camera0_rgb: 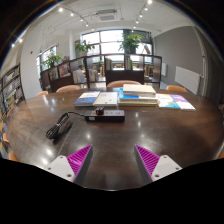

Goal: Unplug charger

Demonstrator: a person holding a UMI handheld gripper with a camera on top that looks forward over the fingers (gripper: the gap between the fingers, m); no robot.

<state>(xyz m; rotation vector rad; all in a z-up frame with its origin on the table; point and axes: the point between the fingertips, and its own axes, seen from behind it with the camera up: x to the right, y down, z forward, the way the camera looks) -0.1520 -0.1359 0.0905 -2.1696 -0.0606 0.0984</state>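
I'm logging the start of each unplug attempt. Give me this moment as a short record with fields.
gripper: open, fingers apart with nothing between them
power strip: dark box on the table, beyond the fingers
cable: dark cord coiled beside the power strip
charger: cannot tell which part it is
table: dark wood top, papers and books farther back
contact: none, gripper short of the power strip
background: chairs, potted plants, windows

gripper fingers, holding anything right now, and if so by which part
Nothing is held. The gripper is open, its fingers apart over bare table, and the charger lies well beyond them.
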